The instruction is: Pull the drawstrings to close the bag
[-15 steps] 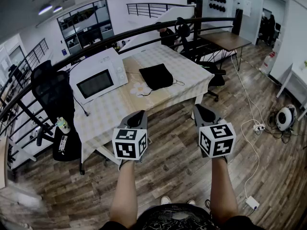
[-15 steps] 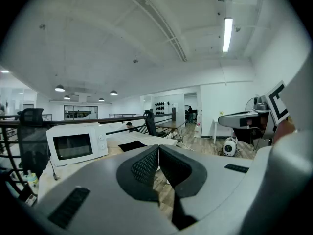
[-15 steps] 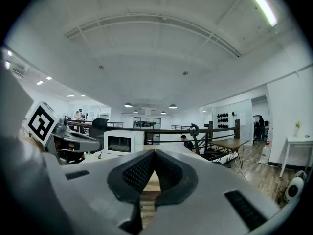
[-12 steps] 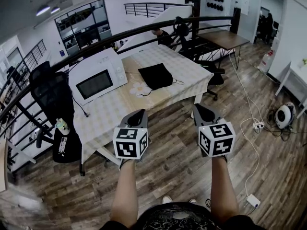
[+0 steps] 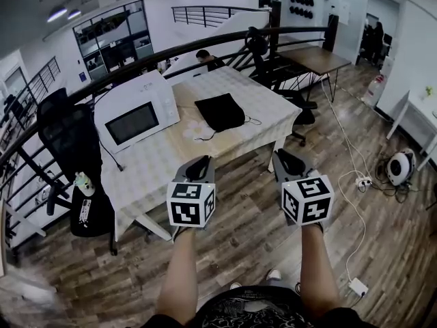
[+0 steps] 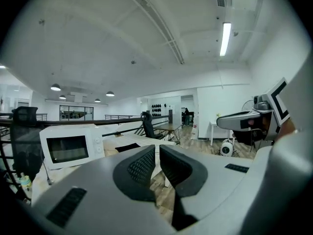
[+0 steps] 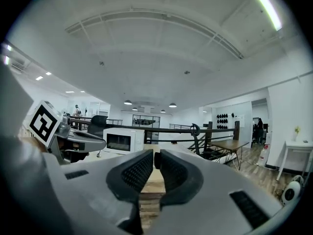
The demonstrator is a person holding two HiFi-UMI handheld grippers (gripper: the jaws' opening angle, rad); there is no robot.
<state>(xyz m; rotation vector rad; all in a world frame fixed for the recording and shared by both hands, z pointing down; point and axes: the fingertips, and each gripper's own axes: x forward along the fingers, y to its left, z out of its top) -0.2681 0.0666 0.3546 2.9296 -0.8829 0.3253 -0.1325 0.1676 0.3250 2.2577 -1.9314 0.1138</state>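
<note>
A black drawstring bag (image 5: 220, 111) lies flat on the checked table (image 5: 171, 156), its thin cords trailing at its right and front-left edges. In the left gripper view the bag (image 6: 128, 147) shows as a dark patch beyond the jaws. Both grippers hover over the wooden floor, short of the table's near edge. My left gripper (image 5: 198, 167) is shut with nothing in it, and its jaws meet in the left gripper view (image 6: 157, 149). To its right, my right gripper (image 5: 285, 160) is shut and empty too, its jaws closed in the right gripper view (image 7: 157, 156).
A white microwave (image 5: 135, 110) stands on the table's left part. A black office chair (image 5: 75, 142) sits left of the table, another (image 5: 290, 94) at its far right. A black railing (image 5: 136, 63) runs behind. Cables and a cable reel (image 5: 398, 166) lie on the floor at right.
The table and bag sit slightly higher and further left in the head view. Both grippers hold nearly the same place, still shut.
</note>
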